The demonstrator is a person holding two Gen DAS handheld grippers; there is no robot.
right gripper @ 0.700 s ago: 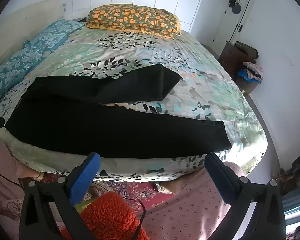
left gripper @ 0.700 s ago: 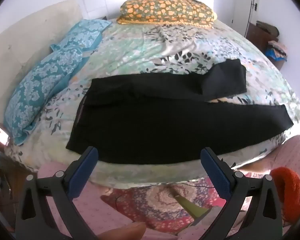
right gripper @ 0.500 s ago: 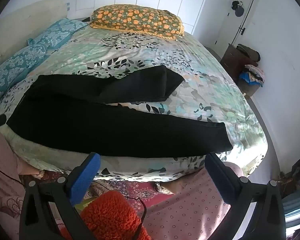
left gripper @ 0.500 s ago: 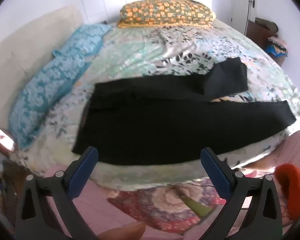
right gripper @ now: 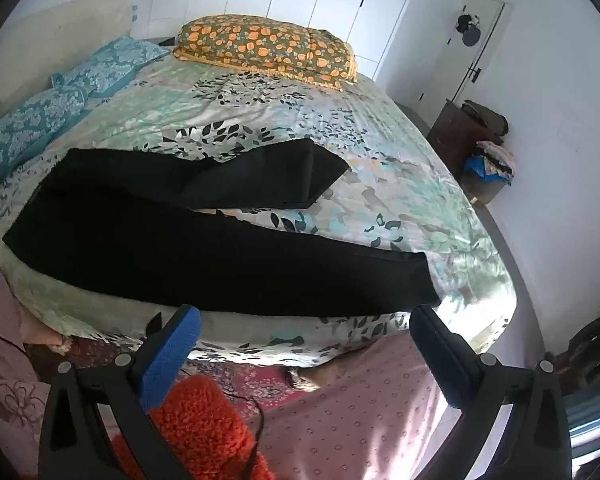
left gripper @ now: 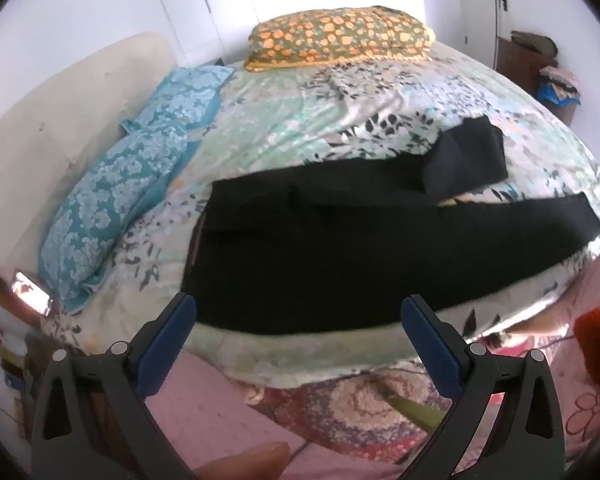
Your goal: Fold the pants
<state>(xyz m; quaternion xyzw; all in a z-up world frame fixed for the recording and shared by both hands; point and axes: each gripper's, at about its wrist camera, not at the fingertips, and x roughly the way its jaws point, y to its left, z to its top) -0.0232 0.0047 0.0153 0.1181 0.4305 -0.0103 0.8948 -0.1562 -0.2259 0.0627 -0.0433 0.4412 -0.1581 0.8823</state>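
Observation:
Black pants (left gripper: 340,248) lie spread across the near side of the bed, waistband to the left and both legs running right. The near leg is laid out straight, and its hem (right gripper: 424,280) reaches the bed's right corner. The far leg is doubled back, its folded end (right gripper: 300,172) lying mid-bed. My left gripper (left gripper: 298,312) hangs open over the bed's near edge, just short of the waist end. My right gripper (right gripper: 306,324) is open too, hovering off the bed edge below the near leg. Neither touches the cloth.
A floral bedspread (right gripper: 380,152) covers the bed. An orange-patterned pillow (right gripper: 268,48) lies at the far side, blue pillows (left gripper: 112,204) on the left. A phone (left gripper: 30,294) rests at the left corner. Orange knitted fabric (right gripper: 196,420) and pink clothing sit below the grippers. A dresser (right gripper: 460,132) stands right.
Both grippers have drifted closer to the bed; in the left wrist view the pants have shifted right and grown larger. Both stay open.

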